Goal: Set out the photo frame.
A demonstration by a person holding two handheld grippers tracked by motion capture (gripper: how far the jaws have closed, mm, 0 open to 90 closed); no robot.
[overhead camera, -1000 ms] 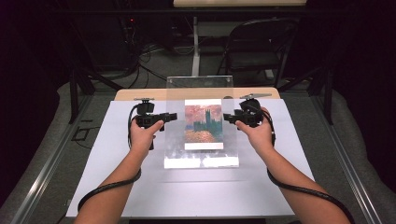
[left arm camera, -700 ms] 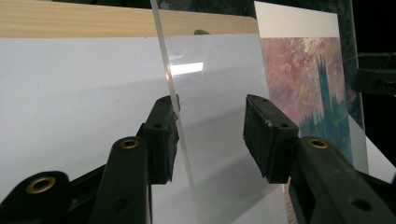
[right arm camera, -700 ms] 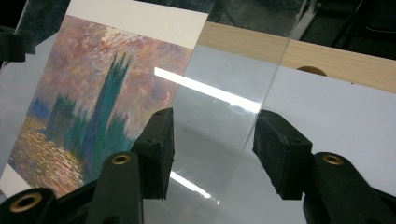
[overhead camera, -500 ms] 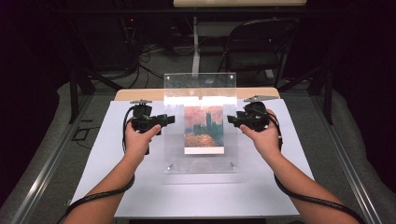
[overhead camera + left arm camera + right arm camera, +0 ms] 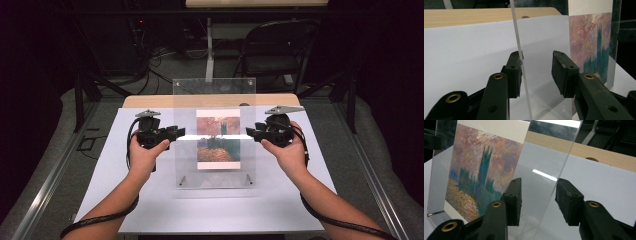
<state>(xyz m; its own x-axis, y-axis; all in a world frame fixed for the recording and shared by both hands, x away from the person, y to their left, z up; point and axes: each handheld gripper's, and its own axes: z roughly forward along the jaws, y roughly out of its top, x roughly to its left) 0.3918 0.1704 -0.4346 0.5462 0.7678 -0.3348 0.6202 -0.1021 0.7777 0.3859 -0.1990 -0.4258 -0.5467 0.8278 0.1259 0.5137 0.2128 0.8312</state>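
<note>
high view: clear acrylic frame [image 5: 215, 132] stands upright mid-desk on the white sheet [image 5: 200, 210], painted print [image 5: 218, 139] sandwiched inside, two metal standoffs at its bottom corners. left tool [image 5: 176, 133] is at the frame's left edge, right tool [image 5: 250, 133] at its right edge, both about mid-height, each held in a hand with forearms coming in from the bottom. wooden desk [image 5: 150, 101] edge shows behind the sheet, a black chair [image 5: 272, 50] beyond that.

left gripper view: jaws are wide apart. frame's edge [image 5: 520, 60] runs up between them, touching or just beside the left pad [image 5: 514, 72]; clear gap to the right pad [image 5: 561, 72]. not clamped. print [image 5: 591, 47] visible through the panel at right.

right gripper view: jaws wide here too. the panel edge [image 5: 560, 182] passes between the pads, close to the right pad [image 5: 569, 200]; whether it touches, can't tell. left pad [image 5: 512, 200] sits apart from it. print [image 5: 481, 170] shows a teal tower against pink sky over orange water.
</note>
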